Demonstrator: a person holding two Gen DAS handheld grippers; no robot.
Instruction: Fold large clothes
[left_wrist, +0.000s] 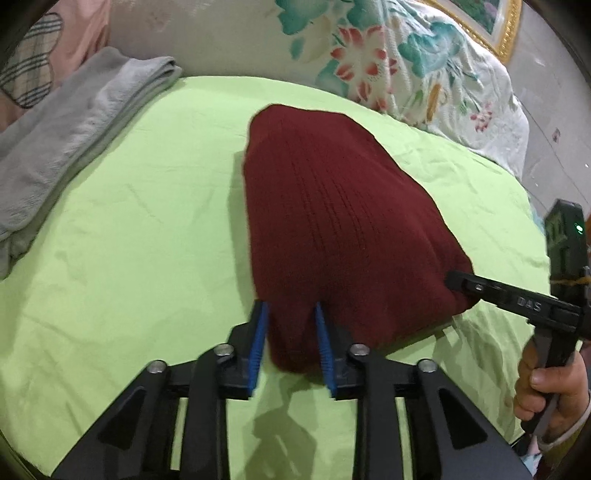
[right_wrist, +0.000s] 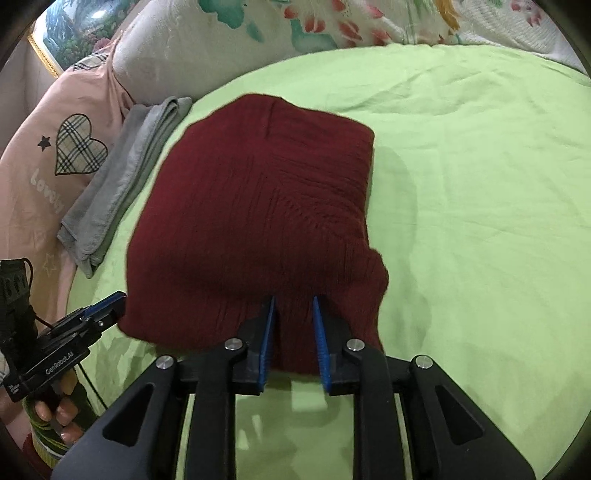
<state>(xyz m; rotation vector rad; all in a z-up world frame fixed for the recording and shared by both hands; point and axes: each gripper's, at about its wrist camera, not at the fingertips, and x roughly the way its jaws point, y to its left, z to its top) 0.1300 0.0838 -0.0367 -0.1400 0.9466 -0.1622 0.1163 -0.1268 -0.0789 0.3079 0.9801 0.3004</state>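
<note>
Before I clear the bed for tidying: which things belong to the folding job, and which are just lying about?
In the job: maroon knit garment; left hand-held gripper; right hand-held gripper.
Lying about: folded grey cloth; pink garment with heart patch; floral quilt; framed picture.

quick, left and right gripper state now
left gripper: open, red sweater edge between its pads
right gripper: open, sweater edge between its pads

My count: 1 dark red knit garment (left_wrist: 332, 221), folded; 1 grey folded cloth (left_wrist: 74, 147); 1 green sheet (left_wrist: 147, 258); 1 pink pillow w/ plaid heart (right_wrist: 79, 144); 1 floral quilt (left_wrist: 406, 66); 1 gold-framed pic (left_wrist: 495, 22); my 2 grippers, left (left_wrist: 291, 347) & right (right_wrist: 293, 343).
</note>
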